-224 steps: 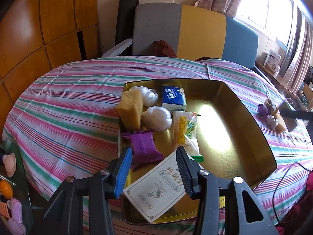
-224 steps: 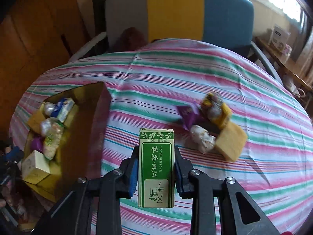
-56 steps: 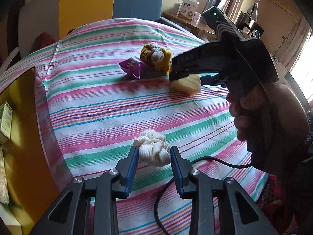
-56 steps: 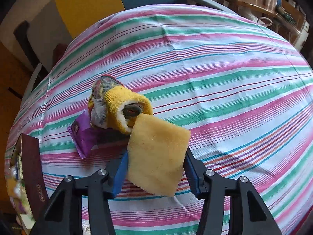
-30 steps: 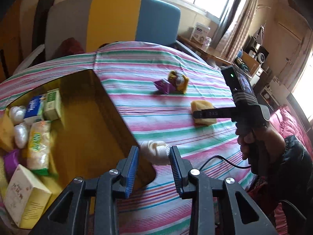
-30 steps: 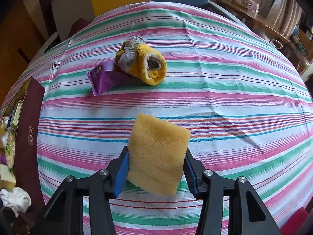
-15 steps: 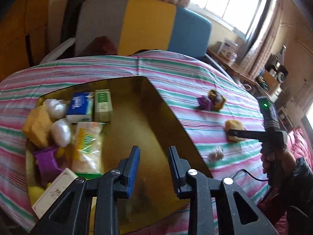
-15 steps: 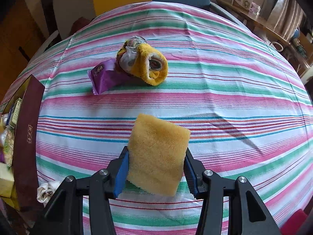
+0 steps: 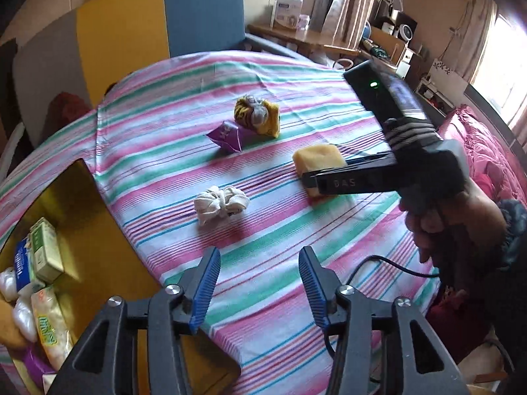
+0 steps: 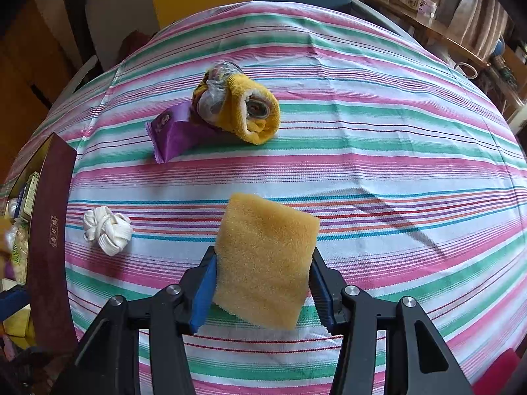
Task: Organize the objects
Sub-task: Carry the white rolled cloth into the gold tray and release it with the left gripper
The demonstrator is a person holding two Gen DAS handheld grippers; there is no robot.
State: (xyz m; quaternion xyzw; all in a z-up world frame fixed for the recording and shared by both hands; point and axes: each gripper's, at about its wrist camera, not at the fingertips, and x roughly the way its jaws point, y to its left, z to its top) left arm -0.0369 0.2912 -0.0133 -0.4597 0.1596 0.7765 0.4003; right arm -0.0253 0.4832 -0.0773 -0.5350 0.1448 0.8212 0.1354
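- Yellow sponge [image 10: 266, 260] is clamped between your right gripper [image 10: 262, 284] pads, lower centre of the right wrist view, held just above the striped tablecloth [image 10: 378, 131].
- Left wrist view shows the same sponge [image 9: 318, 161] at centre right, with your hand [image 9: 461, 227] on the right gripper's handle at the right edge.
- Your left gripper [image 9: 258, 283] has just been opening; jaws stand apart with nothing between them, bottom centre of frame.
- White knotted cloth [image 9: 220, 204] lies on the tablecloth above the left gripper, apart from it, outside the gold tray [image 9: 84, 204].
- Tray sits lower left, holding a green box [image 9: 46, 250] and other packets.
- Purple packet [image 9: 227, 135] touches the yellow rolled cloth [image 9: 258, 115], upper centre, well apart from the tray.
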